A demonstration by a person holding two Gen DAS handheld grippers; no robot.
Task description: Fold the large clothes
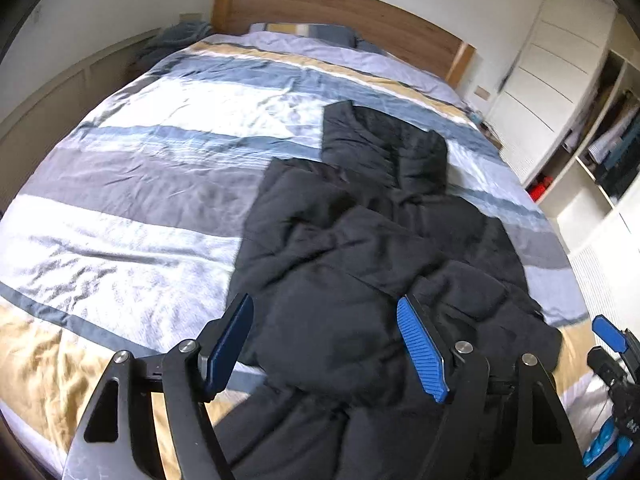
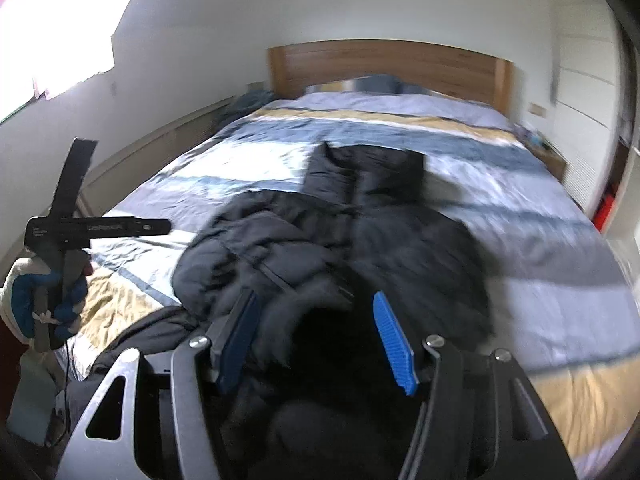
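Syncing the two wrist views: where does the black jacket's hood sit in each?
Left wrist: hood right of centre, above the jacket body.
Right wrist: hood at centre, upper middle.
Shared landmark: wooden headboard, beyond the hood in both.

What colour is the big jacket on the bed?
Black; the jacket shows best in the left wrist view, on the striped duvet.

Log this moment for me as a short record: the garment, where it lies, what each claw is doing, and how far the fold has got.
garment: black padded coat, crumpled, hood end toward the headboard
surface: striped duvet
left claw: open above the coat's near end, gripping nothing
right claw: jaws apart over the coat; whether it holds fabric cannot be told
fold: not neat yet
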